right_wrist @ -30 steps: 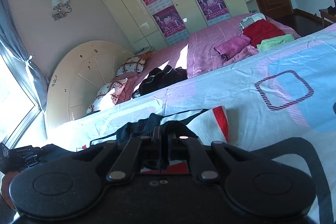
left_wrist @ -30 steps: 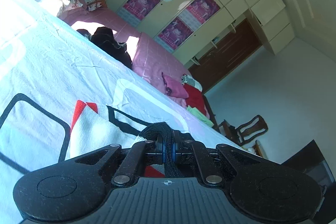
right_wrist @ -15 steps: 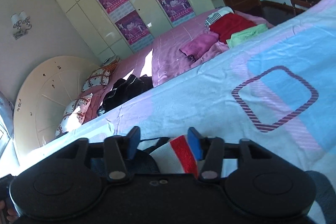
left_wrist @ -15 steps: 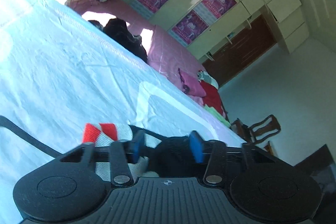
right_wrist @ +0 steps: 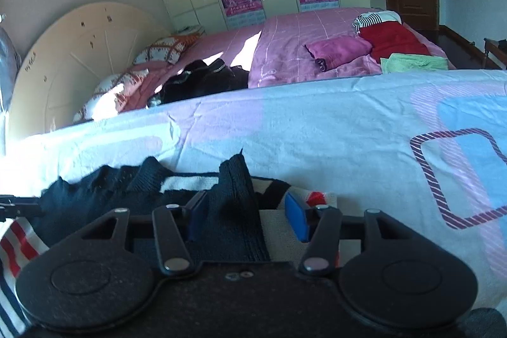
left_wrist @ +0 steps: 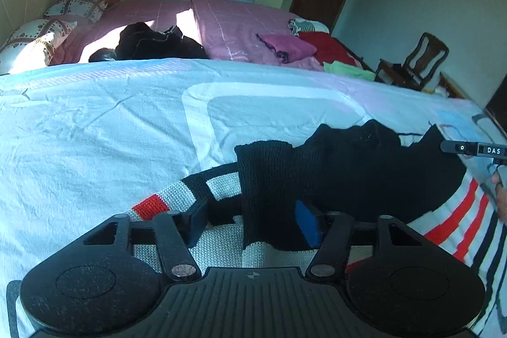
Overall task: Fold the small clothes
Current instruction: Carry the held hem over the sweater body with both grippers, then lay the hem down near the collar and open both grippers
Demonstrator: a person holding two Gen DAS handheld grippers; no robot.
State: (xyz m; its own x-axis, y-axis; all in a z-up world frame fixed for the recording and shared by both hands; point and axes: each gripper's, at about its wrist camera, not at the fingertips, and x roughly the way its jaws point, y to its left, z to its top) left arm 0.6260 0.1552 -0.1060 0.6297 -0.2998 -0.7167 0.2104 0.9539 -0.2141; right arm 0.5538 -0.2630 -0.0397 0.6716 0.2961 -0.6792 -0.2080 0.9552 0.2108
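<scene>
Both tongs were clamped shut on the little knitted sweater (left_wrist: 364, 176) a second ago, each pinching a black edge of it. Since then they have let go and swung round, and now their jaws are closing again with knit between them but not yet pinched.

In the left wrist view, the left tongs (left_wrist: 253, 225) straddle a black ribbed cuff (left_wrist: 266, 179) that lies across the white, red and black striped body; the blue pad (left_wrist: 305, 225) stands just clear of the wool. In the right wrist view, the right tongs (right_wrist: 245, 219) bracket a raised black fold (right_wrist: 236, 195), with a gap showing on either side.

The sweater lies on the pale blue and pink bed sheet (left_wrist: 95, 132), close in front of both tools, its black part bunched in the middle. To me this looks like the moment between 2 folds: 1 hold released, a fresh hold being taken. Other clothes (right_wrist: 393, 41) lie on the pink bed (right_wrist: 301, 30) behind.
</scene>
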